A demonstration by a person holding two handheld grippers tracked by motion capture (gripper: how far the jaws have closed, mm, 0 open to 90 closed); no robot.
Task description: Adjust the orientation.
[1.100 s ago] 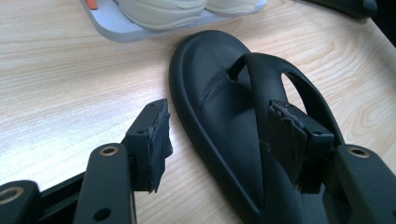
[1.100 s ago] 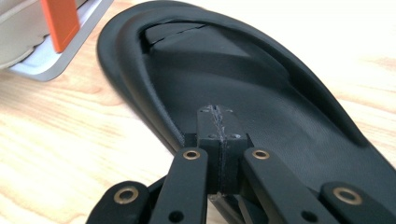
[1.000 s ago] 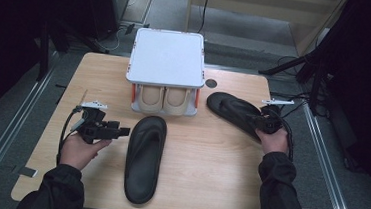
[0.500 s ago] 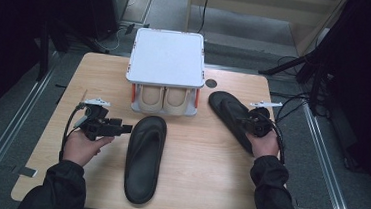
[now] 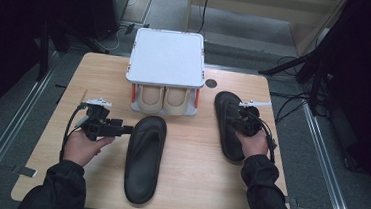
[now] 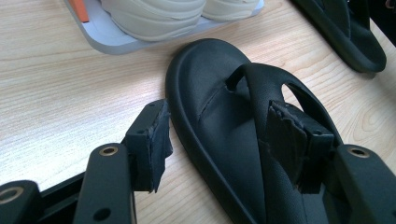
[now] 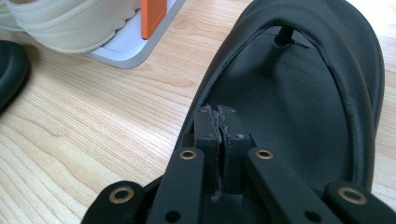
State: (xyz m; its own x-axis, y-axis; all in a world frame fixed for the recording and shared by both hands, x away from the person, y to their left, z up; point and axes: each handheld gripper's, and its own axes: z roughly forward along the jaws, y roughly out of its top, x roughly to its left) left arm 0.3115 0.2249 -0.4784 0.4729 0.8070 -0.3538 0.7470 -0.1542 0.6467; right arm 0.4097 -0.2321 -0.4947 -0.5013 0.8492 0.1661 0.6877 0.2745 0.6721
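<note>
Two black thong sandals lie on the wooden table (image 5: 194, 185). The left sandal (image 5: 144, 156) points at the rack. My left gripper (image 5: 129, 128) is open beside it. One pad (image 6: 152, 140) sits outside the sole's edge and the other pad (image 6: 292, 140) over the strap (image 6: 261, 88). The right sandal (image 5: 228, 128) lies near the table's right side. My right gripper (image 5: 236, 119) is over it, jaws pressed together (image 7: 218, 133) on the thin side strap (image 7: 224, 74). They have just been opening a hair, with the strap still between the pads.
A white lidded rack (image 5: 167, 58) stands at the back centre with a pair of cream shoes (image 5: 166, 100) under it, close to both sandals' toes. A small round hole (image 5: 211, 83) marks the table behind the right sandal. The table's right edge is near my right hand.
My right gripper has drawn the right sandal leftward and nearer, turning it from a slant to nearly lengthwise. The left gripper and left sandal have not moved.
</note>
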